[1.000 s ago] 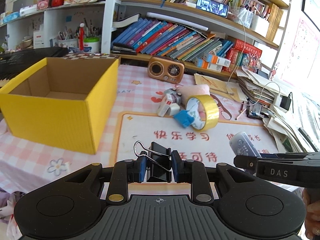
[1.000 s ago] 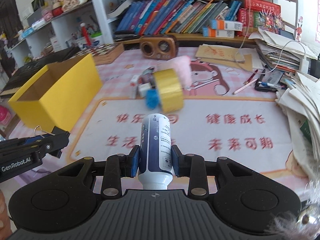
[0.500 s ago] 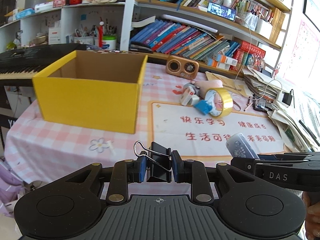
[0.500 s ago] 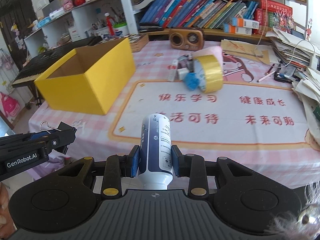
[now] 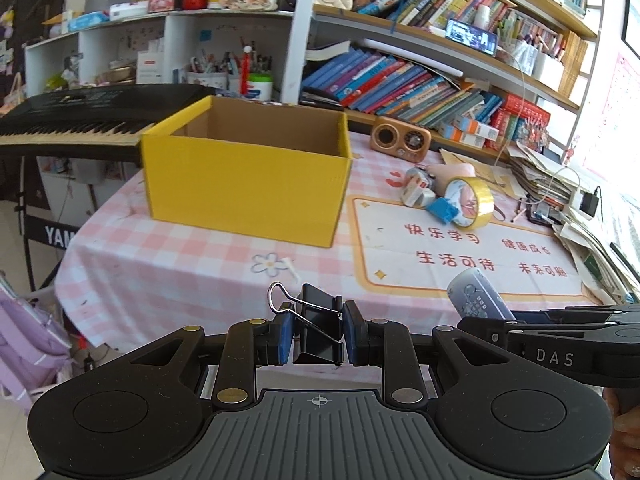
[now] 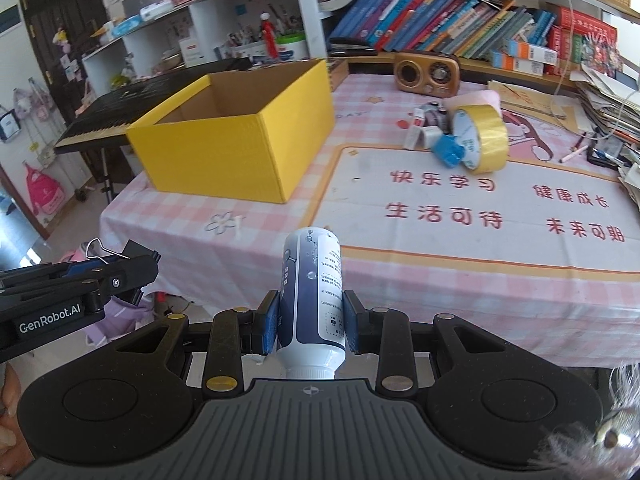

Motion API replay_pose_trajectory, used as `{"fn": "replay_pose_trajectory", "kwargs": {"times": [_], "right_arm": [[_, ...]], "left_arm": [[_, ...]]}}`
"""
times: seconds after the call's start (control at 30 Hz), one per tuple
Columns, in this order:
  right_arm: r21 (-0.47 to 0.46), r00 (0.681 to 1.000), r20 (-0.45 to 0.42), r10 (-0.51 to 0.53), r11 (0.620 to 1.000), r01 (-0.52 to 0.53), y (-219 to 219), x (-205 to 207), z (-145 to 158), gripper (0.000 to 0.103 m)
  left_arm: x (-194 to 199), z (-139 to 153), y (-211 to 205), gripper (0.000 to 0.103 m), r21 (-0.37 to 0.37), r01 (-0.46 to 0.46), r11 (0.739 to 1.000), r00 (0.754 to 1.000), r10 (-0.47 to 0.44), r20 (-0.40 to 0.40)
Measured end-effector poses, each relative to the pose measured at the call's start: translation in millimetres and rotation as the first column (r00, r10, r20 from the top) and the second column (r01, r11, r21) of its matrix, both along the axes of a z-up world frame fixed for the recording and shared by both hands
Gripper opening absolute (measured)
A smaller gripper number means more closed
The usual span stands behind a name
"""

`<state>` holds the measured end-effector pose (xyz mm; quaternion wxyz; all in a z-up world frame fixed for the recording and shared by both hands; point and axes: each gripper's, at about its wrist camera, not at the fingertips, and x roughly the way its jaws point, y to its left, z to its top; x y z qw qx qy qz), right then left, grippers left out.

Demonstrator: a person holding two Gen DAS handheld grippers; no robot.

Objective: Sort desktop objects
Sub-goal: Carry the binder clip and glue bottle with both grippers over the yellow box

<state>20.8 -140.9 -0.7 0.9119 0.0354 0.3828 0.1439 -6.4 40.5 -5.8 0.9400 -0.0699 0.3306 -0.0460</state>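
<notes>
Yellow cardboard box (image 6: 236, 148) is sitting open-topped on the checked tablecloth (image 6: 256, 232), and only bare inner walls are showing. The left gripper (image 5: 318, 334) is clamping a black binder clip (image 5: 318, 330); the right gripper (image 6: 311, 322) is squeezing a white-and-blue bottle (image 6: 314, 296). Both are hovering off the near table edge (image 5: 224, 320), with the tape roll (image 6: 482, 138) lying beyond the printed mat (image 6: 480, 208).

Cluttered study, daylit from the right.

A worktop (image 5: 192, 264) under a pink checked cloth stands before white shelving (image 5: 120, 52) and wooden bookshelves (image 5: 432, 80) packed with leaning books. A black keyboard (image 5: 72, 118) on a stand sits at left, a dark door (image 6: 52, 24) beyond. Paper stacks (image 5: 540, 172) crowd the right edge.
</notes>
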Motion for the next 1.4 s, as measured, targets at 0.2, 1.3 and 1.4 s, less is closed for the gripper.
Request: {"fn": "replay_pose_trajectory", "kwargs": {"times": [0.2, 1.3, 1.4], "right_arm": [[-0.006, 0.999, 0.0, 0.044, 0.999, -0.044, 17.3, -4.3, 1.4, 0.03], [-0.015, 0.996, -0.008, 0.087, 0.996, -0.087, 52.8, -0.7, 1.1, 0.03], [-0.016, 0.996, -0.008, 0.092, 0.996, -0.092, 56.4, -0.7, 1.2, 0.03]], "left_arm": [[-10.2, 0.8, 10.1, 0.024, 0.0, -0.027, 1.0, 1.0, 0.027, 0.006], [-11.6, -1.3, 35.4, 0.024, -0.017, -0.045, 0.999, 0.999, 0.045, 0.002], [-11.5, -1.2, 35.5, 0.024, -0.018, -0.045, 0.999, 0.999, 0.045, 0.001]]}}
